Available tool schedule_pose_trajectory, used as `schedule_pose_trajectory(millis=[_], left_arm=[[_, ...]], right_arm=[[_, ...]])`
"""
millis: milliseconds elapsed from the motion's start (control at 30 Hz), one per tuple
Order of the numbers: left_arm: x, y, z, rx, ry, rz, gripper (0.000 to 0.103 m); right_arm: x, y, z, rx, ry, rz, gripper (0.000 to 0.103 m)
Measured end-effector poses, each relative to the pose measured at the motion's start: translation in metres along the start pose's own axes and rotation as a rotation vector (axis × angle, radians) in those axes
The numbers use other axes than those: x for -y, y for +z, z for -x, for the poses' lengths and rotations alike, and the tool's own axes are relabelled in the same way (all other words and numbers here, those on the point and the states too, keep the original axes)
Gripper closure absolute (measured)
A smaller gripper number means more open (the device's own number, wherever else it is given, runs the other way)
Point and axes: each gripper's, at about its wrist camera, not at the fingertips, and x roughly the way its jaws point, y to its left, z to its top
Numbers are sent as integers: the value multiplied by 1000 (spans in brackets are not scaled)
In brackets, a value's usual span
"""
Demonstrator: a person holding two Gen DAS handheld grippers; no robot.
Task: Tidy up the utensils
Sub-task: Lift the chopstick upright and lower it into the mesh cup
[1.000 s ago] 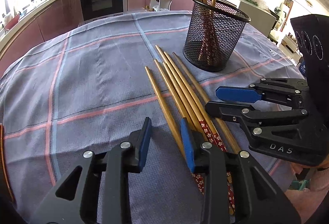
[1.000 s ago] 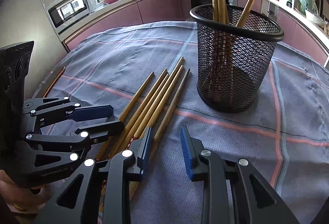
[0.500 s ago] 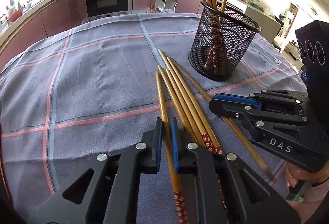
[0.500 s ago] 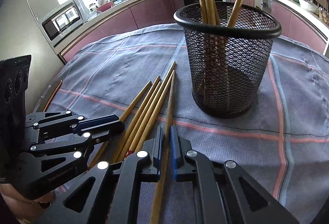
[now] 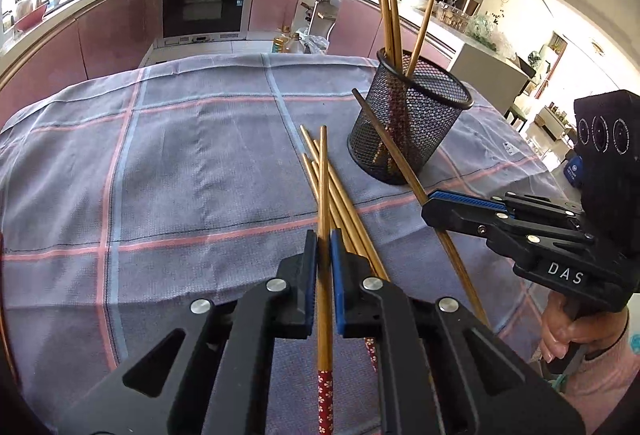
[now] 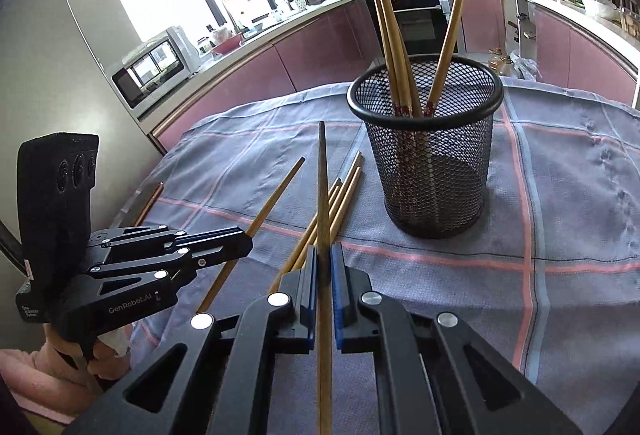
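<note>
Your left gripper has its jaws closed on one chopstick, tip pointing to 12 o'clock above the loose chopsticks on the tablecloth. Your right gripper is clamped on another chopstick. The mesh holder stands at 1 o'clock, with chopsticks inside.

1. The tablecloth lies bare to the left of the loose chopsticks, giving open passage on that side.
2. The mesh holder stands upright ahead on the right; three chopsticks fan out above its rim, narrowing the opening.
3. Bare cloth separates the holder's base from the loose chopsticks.
4. In the left wrist view, the right gripper and its held chopstick cross in front of the holder.
</note>
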Motion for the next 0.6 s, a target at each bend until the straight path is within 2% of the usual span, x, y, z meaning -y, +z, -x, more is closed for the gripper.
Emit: schedule_pose_trajectory(millis=[333,600], left_arm=[[10,20,41,75,-131,-8,95],[19,36,77,164,-187,-15,95]], right_arm=[[-4,14,37,116,46,5,97],[1,24,57,184,65,-1,97]])
